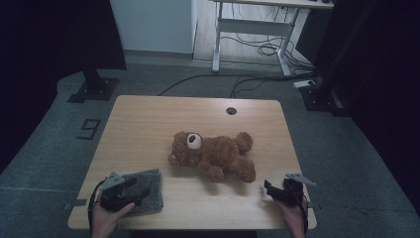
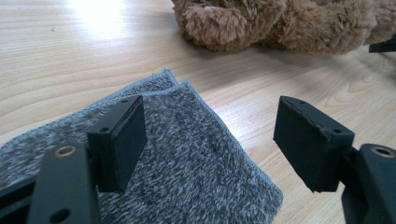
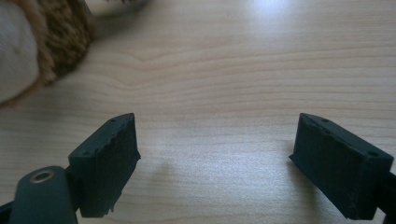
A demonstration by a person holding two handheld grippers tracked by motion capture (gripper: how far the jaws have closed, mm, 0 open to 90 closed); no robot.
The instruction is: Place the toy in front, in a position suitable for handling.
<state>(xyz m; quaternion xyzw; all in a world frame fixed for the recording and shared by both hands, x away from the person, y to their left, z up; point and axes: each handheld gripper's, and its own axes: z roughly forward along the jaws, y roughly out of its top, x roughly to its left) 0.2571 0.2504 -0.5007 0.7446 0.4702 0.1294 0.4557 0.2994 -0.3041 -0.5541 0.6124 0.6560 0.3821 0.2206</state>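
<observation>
Left hand-held gripper [image 1: 130, 186] at seven o'clock on the pale wooden desk [image 1: 148, 119], jaws wide, hovering over a folded grey fleecy cloth [image 1: 148, 191]. Right hand-held gripper [image 1: 270, 189] at five o'clock, jaws wide, empty. Brown plush teddy bear [image 1: 215, 154] lying centre, near both.

Brown bear [image 1: 214, 154] with a white muzzle; mottled grey cloth [image 1: 148, 189] at seven o'clock; pale wood-grain table [image 1: 148, 124]; black grippers [image 1: 119, 194] [image 1: 283, 191].
</observation>
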